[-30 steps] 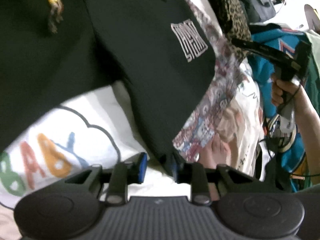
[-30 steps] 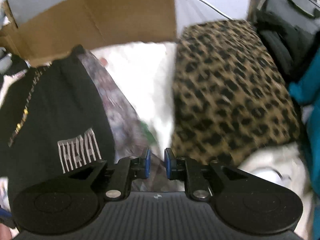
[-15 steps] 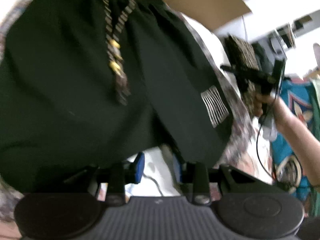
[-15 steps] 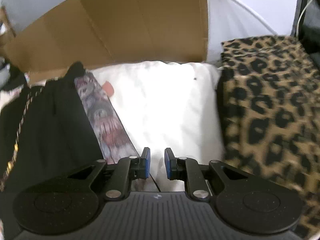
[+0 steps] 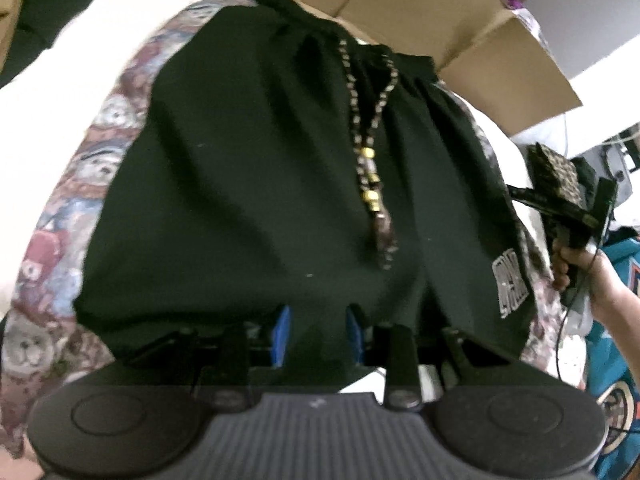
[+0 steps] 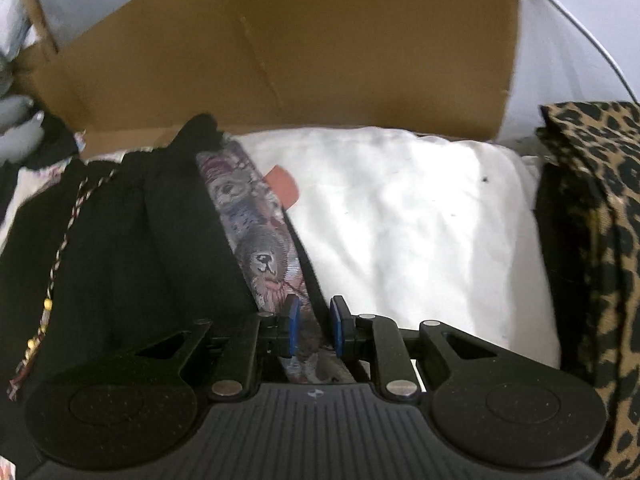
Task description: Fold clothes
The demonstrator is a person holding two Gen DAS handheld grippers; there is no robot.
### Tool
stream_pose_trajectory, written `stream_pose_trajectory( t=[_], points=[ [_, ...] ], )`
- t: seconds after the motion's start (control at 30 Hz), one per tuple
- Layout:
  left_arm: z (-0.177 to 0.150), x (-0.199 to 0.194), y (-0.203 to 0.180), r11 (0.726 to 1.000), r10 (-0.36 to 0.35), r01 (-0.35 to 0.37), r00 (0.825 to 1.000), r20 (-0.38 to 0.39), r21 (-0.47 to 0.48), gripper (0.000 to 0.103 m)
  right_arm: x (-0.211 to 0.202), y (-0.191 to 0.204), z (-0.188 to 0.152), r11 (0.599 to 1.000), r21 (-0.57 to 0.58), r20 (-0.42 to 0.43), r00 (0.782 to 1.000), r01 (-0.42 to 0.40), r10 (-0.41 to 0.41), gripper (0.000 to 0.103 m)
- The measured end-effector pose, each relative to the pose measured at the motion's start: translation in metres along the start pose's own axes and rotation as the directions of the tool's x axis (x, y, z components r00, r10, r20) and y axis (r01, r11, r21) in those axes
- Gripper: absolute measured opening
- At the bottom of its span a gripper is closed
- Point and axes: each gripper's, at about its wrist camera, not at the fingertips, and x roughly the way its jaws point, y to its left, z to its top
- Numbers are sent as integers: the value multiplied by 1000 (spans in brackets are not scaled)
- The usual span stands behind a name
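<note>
Black shorts [image 5: 248, 184] with a beaded drawstring [image 5: 370, 152] and a white logo [image 5: 512, 284] lie spread on a teddy-bear print fabric [image 5: 92, 168]. My left gripper [image 5: 317, 330] sits at the shorts' near hem, shut on the black cloth that fills the space between its blue pads. In the right wrist view the shorts [image 6: 120, 248] lie at left. A taut strip of the teddy-bear fabric [image 6: 256, 248] runs straight into my right gripper [image 6: 315, 320], which is shut on it. A hand [image 5: 576, 264] holds that gripper at the fabric's right edge.
An open cardboard box [image 6: 320, 60] stands just behind the garments. A white cloth [image 6: 420, 220] lies right of the teddy-bear strip, and a folded leopard-print cloth [image 6: 592, 260] beyond that. A teal garment [image 5: 616, 352] lies at the far right.
The shorts and teddy-bear fabric went from hanging over a white printed shirt to spread out flat by the box. Both grippers moved forward toward the box, and the right swung left off the leopard cloth.
</note>
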Motion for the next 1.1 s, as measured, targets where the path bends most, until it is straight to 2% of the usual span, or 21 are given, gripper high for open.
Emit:
stream_pose_trajectory(
  t=[0.03,0.07,0.17,0.27,0.3,0.33,0.37,0.4,0.57,0.67,0.87,1.0,1.1],
  points=[
    [-1,0,1,1000,6,-6,1000,0,-2,32,3,2,1,1000,-17,-6,1000,4,-4,21],
    [-1,0,2,1000,11,-11,1000,0,-4,32,5,4,1,999,-35,-10,1000,12,-12,29],
    [-1,1,3,1000,18,-18,1000,2,-9,32,10,8,2,996,-77,-16,999,42,-43,32],
    [0,0,5,1000,25,-25,1000,3,-5,32,16,9,1,993,-114,-26,999,36,-39,32],
    [0,-1,5,1000,28,-28,1000,5,-2,32,16,10,0,990,-134,-30,999,34,-38,31],
    [0,-2,6,1000,31,-31,999,9,1,32,16,11,0,989,-146,-35,999,29,-34,24],
    [1,-3,7,999,34,-34,999,13,4,32,16,11,1,987,-157,-42,999,22,-29,7],
    [2,-4,7,999,37,-37,999,18,4,32,16,11,2,986,-165,-51,998,14,-23,1],
    [7,-12,16,998,68,-68,996,50,0,32,6,7,6,978,-204,-17,998,52,-57,1],
    [12,-16,22,995,100,-100,992,72,-10,32,4,2,9,975,-192,4,993,115,-116,1],
    [12,-34,39,986,169,-169,981,93,-5,32,12,4,10,969,-181,-19,984,169,-175,4],
    [8,-52,51,977,211,-213,973,92,18,33,-13,6,14,968,-161,37,981,192,-189,9],
    [4,-66,60,969,242,-246,966,93,35,33,-34,8,17,972,-160,55,985,173,-166,10]
  ],
)
